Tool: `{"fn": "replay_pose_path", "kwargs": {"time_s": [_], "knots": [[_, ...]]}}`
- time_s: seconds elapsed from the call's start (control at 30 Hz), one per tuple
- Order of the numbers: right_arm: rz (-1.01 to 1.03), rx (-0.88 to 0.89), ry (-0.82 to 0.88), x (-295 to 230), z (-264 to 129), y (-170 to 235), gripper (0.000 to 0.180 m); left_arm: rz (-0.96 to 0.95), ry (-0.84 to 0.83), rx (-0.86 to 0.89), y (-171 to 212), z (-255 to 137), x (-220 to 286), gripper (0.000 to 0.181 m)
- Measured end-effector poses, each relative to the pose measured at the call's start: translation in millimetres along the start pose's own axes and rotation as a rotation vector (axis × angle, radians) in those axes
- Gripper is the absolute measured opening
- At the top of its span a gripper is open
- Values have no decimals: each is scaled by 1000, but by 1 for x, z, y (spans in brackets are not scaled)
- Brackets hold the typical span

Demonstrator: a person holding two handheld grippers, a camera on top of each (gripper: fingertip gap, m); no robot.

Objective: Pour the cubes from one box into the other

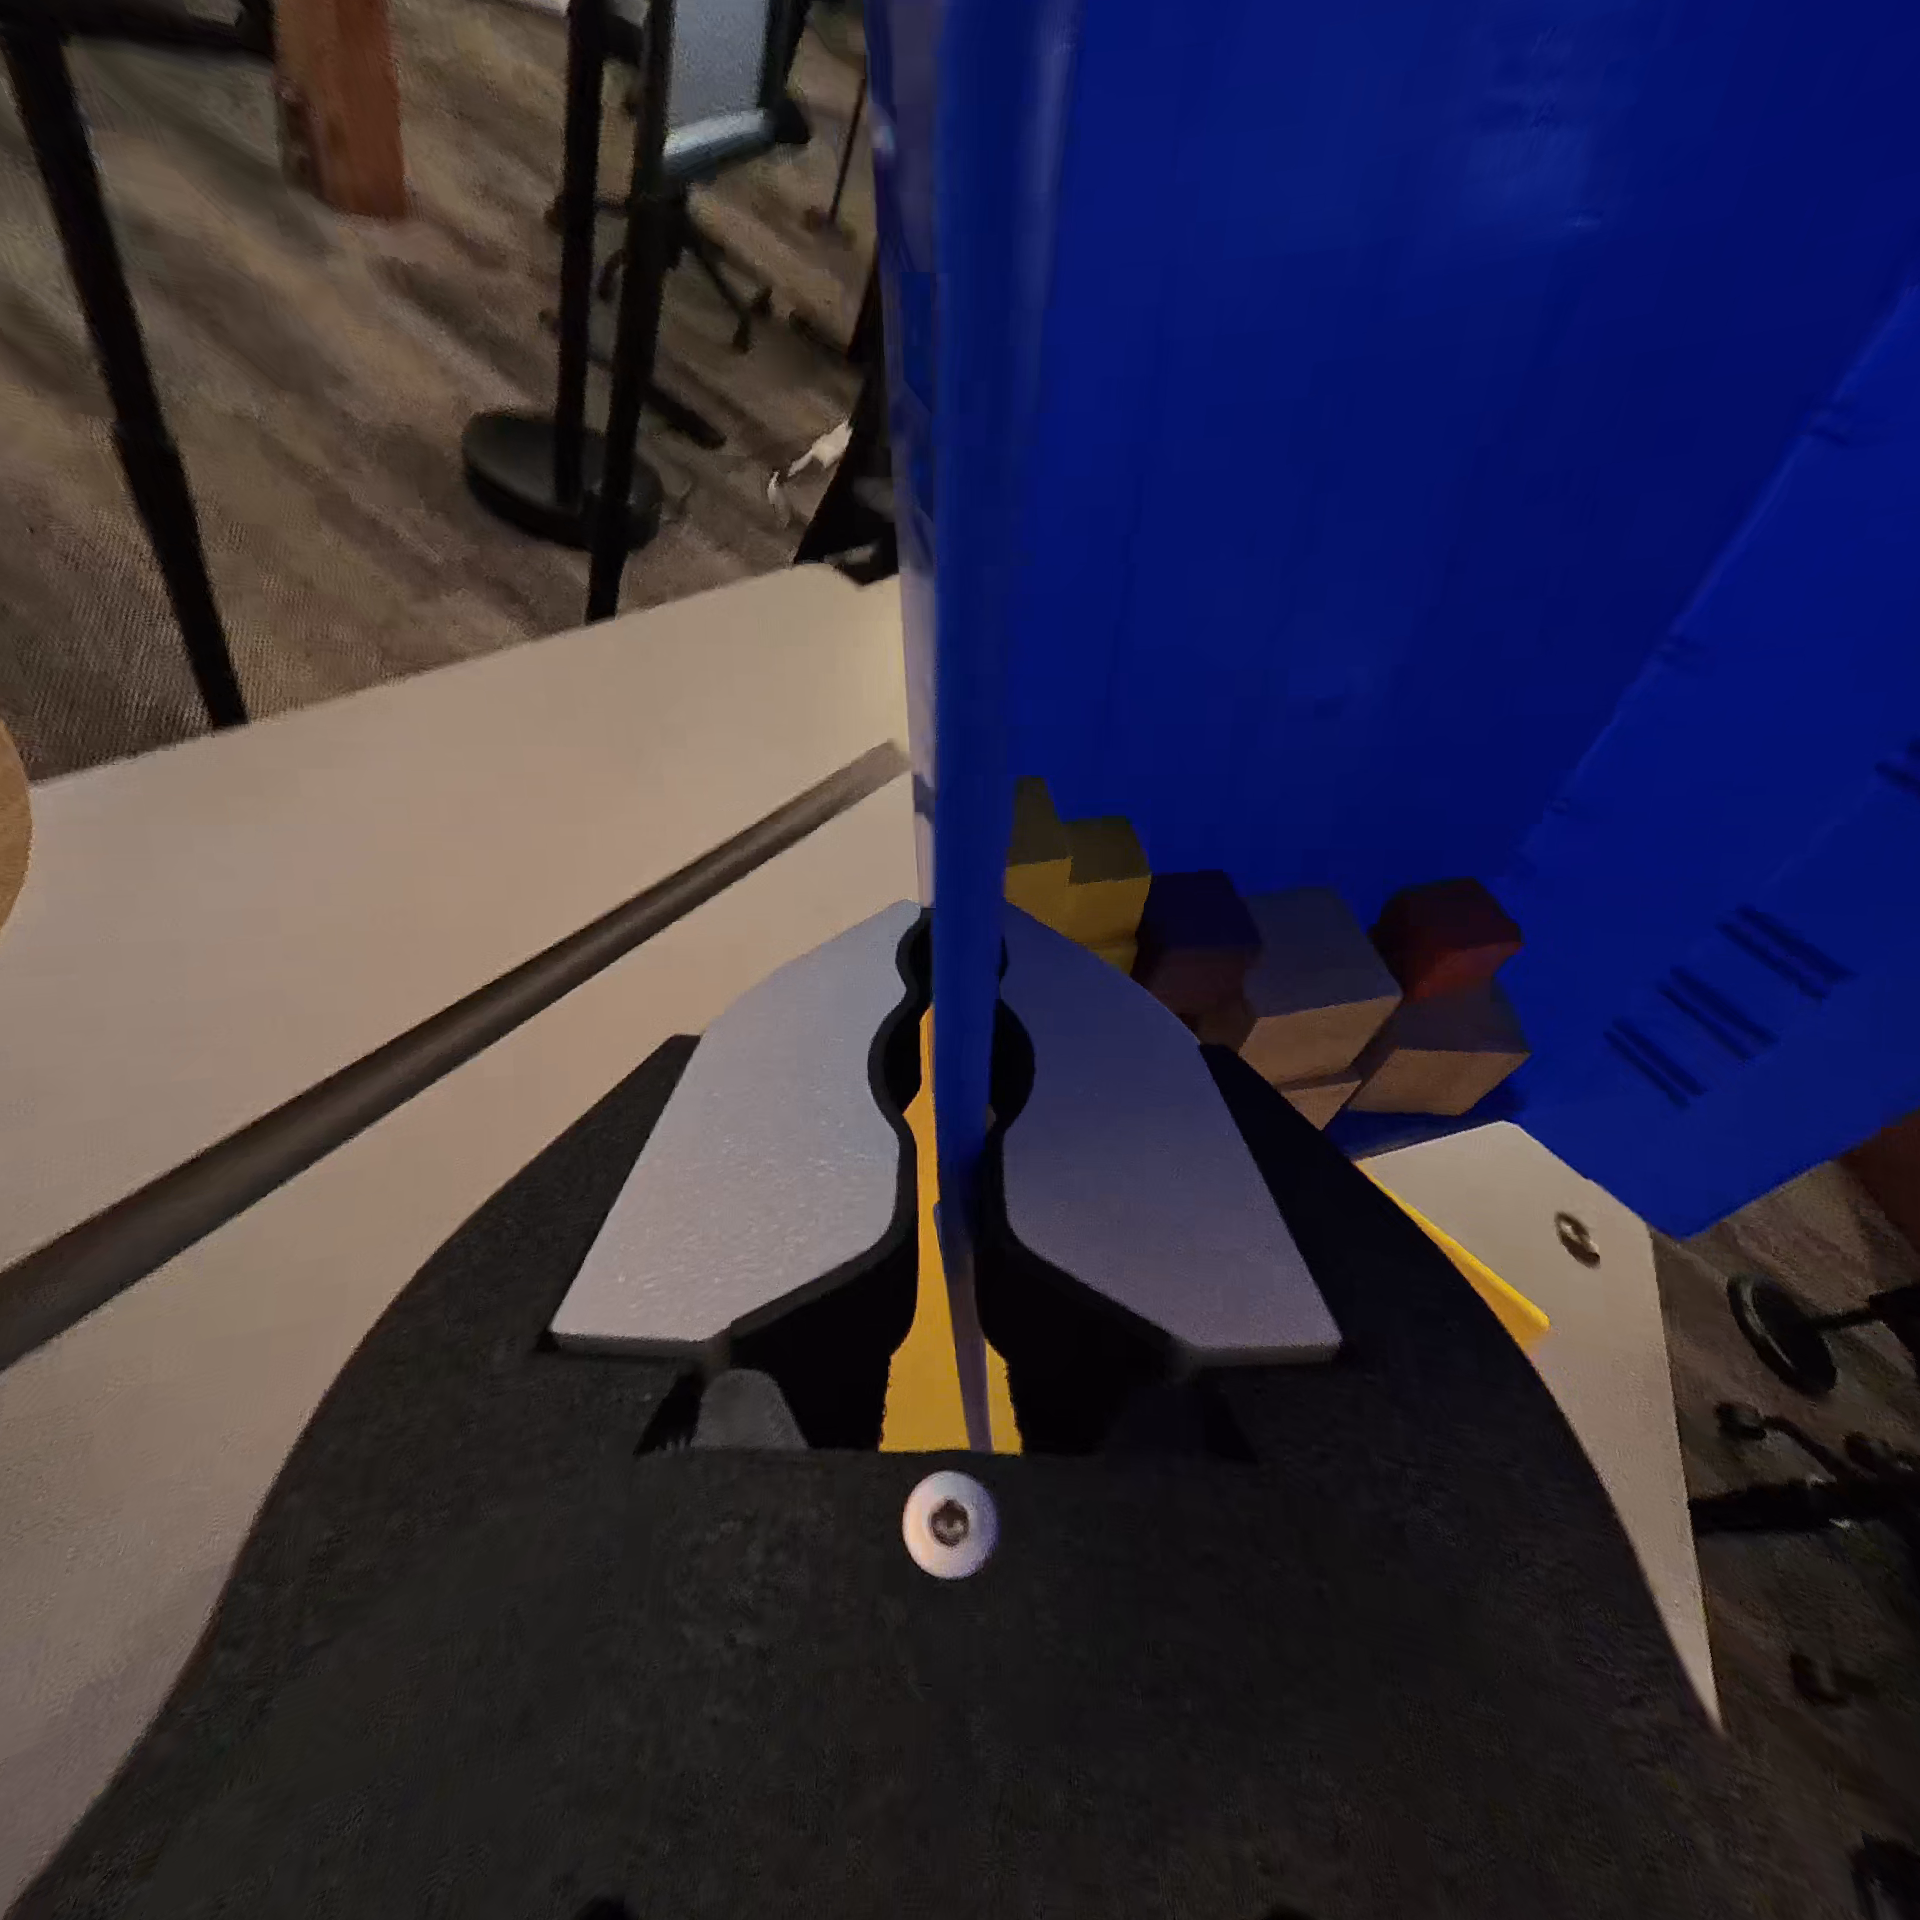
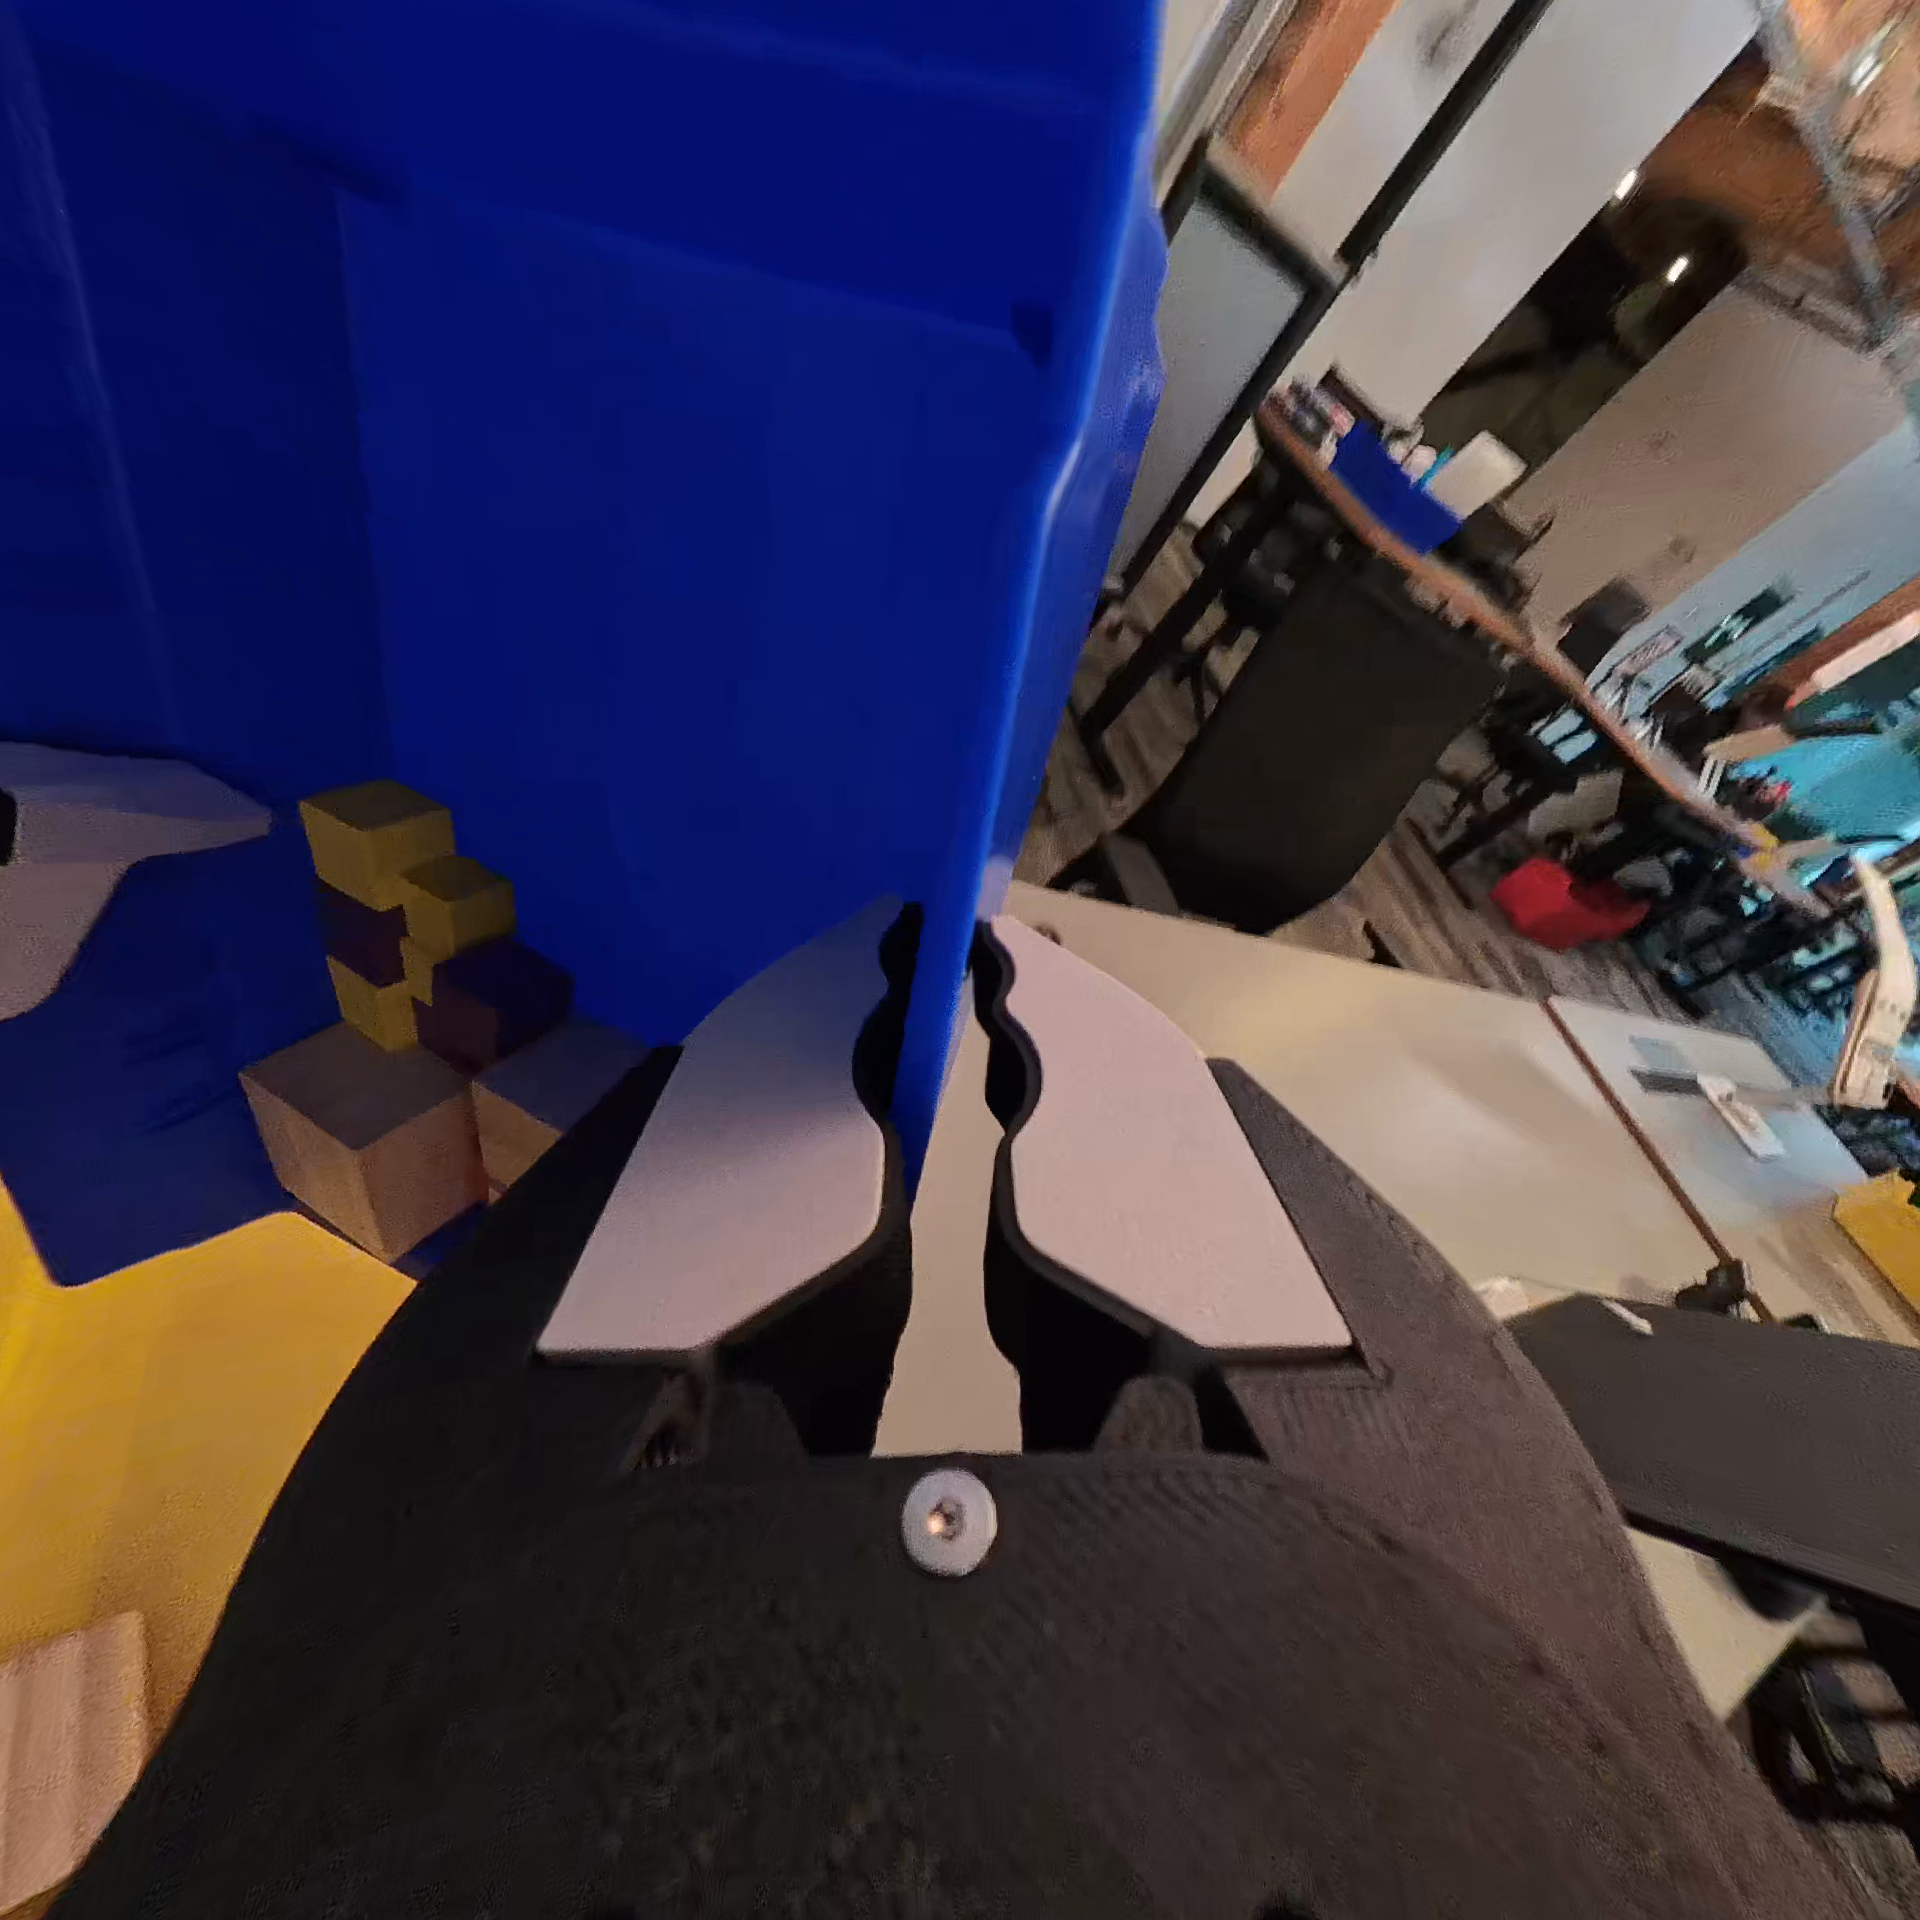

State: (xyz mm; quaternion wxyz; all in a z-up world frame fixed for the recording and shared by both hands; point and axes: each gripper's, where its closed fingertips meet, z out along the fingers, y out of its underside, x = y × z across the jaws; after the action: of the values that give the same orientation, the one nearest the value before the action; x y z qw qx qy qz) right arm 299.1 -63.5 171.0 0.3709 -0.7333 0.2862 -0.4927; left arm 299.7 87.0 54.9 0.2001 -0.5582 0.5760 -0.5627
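Note:
My left gripper (image 1: 961,935) is shut on one side wall of the blue box (image 1: 1351,468). My right gripper (image 2: 945,925) is shut on the opposite wall of the same blue box (image 2: 623,468). The box is lifted and tipped steeply. Several wooden cubes (image 1: 1320,987), yellow, purple, red and plain wood, are piled at its low end, also in the right wrist view (image 2: 405,987). The yellow box (image 2: 156,1403) lies directly below, with one plain wood cube (image 2: 62,1714) in it. A strip of the yellow box (image 1: 945,1351) shows between my left fingers.
The white table (image 1: 364,883) has a dark seam running across it. The table (image 2: 1403,1122) extends right, with a black part (image 2: 1714,1403) lying on it. Beyond its edges are carpet, black stands (image 1: 582,416) and other desks.

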Motion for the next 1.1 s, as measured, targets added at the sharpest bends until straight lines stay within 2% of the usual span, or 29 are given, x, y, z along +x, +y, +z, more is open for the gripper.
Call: {"fn": "replay_pose_path", "kwargs": {"time_s": [0.07, 0.17, 0.3, 0.4, 0.5, 0.6, 0.73, 0.83, 0.93, 1.03, 1.1], "knots": [[-19, 58, 36, 4, -5, -6, 9, 46, -18, 50, -7, -3, 2, 6], [12, -16, 6, 4, 6, 1, 9, 16, -42, 15, -7, -1, -2, 6], [-30, 78, 54, 8, -5, -11, 8, 94, -28, 79, -12, -2, 3, 6], [-8, -6, 17, 1, 4, 0, 9, 2, -29, 32, -5, -1, -2, 6], [-53, 115, 69, 5, -14, -15, 7, 82, -11, 119, -12, -8, 6, 6], [-28, 27, 25, 1, 0, -5, 9, 13, -35, 62, -9, -5, -2, 6], [-66, 138, 70, 5, -16, -21, 8, 85, -18, 150, -17, -10, 5, 6], [-25, 15, 13, 1, 1, -4, 9, 21, -31, 57, -7, -5, -1, 6], [-62, 114, 48, 3, -13, -14, 8, 83, -7, 118, -10, -8, 4, 6], [-24, 21, 6, 0, 2, -1, 9, 24, -40, 65, -5, -5, -2, 6], [-31, 72, 21, 2, -12, -8, 10, 65, -7, 92, -7, -8, 6, 6]]}}
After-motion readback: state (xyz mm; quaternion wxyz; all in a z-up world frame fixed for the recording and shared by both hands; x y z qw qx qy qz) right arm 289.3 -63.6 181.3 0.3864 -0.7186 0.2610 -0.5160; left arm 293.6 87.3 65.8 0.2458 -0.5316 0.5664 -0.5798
